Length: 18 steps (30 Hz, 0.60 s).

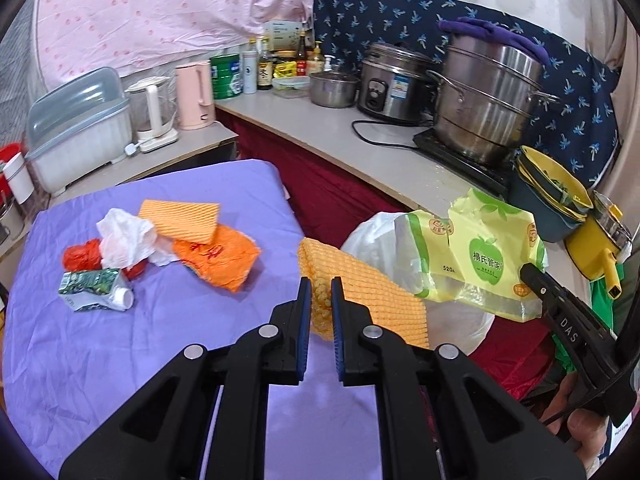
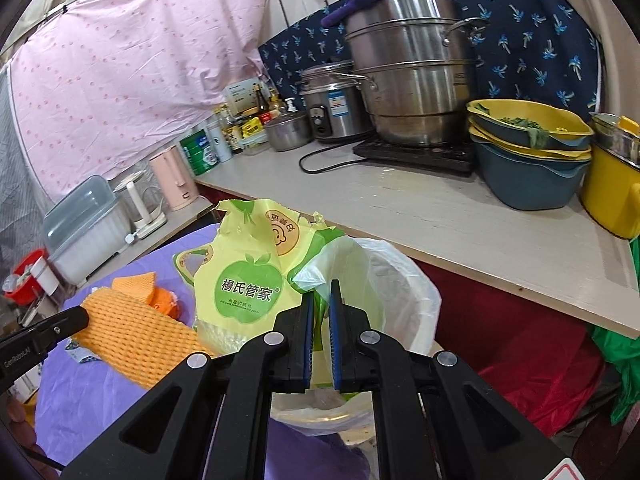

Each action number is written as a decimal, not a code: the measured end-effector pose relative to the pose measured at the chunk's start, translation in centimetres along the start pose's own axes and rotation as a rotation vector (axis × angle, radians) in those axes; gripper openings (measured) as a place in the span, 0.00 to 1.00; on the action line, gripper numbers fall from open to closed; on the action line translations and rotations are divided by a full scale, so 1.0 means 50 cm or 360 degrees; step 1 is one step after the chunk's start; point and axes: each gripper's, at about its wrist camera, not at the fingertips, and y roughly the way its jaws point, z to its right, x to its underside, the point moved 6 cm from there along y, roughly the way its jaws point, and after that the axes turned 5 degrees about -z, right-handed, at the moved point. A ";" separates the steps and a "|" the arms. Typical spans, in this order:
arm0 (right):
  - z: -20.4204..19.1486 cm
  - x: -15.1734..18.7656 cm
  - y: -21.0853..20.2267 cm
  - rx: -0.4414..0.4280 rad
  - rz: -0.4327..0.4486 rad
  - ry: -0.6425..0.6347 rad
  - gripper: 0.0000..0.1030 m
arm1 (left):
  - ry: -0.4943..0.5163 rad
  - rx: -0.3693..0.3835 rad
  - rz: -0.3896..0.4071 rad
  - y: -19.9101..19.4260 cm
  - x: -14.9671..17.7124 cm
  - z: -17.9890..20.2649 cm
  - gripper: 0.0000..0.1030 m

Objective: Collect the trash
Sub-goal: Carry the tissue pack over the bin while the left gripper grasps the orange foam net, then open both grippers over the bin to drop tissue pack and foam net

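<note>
My left gripper (image 1: 320, 284) is shut on a yellow foam net sleeve (image 1: 372, 296), held above the purple table's right edge; it also shows in the right wrist view (image 2: 136, 336). My right gripper (image 2: 320, 292) is shut on a yellow-green tissue wrapper (image 2: 248, 280), held over the white-lined trash bin (image 2: 404, 280). The wrapper (image 1: 480, 256) and bin liner (image 1: 372, 240) also show in the left wrist view. On the table lie an orange foam sleeve (image 1: 180, 220), white crumpled plastic (image 1: 124, 240), an orange bag (image 1: 216, 256), a red bag (image 1: 80, 256) and a crushed green carton (image 1: 92, 290).
The purple-covered table (image 1: 120, 360) sits left of the bin. A counter (image 2: 440, 216) behind holds steel pots (image 2: 412, 72), a rice cooker (image 2: 332, 100), stacked basins (image 2: 528, 152), kettles (image 1: 194, 94) and bottles. Red cloth (image 2: 520, 340) hangs below the counter.
</note>
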 end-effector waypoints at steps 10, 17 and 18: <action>0.061 0.005 0.032 0.0087 -0.0049 0.0061 0.07 | 0.0099 0.0030 -0.0041 0.061 -0.022 0.075 0.09; 0.073 0.012 0.056 0.0109 -0.0074 0.0078 0.07 | 0.0128 0.0039 -0.0073 0.100 -0.025 0.090 0.09; 0.074 0.014 0.058 0.0112 -0.0076 0.0079 0.07 | 0.0129 0.0046 -0.0077 0.104 -0.024 0.089 0.09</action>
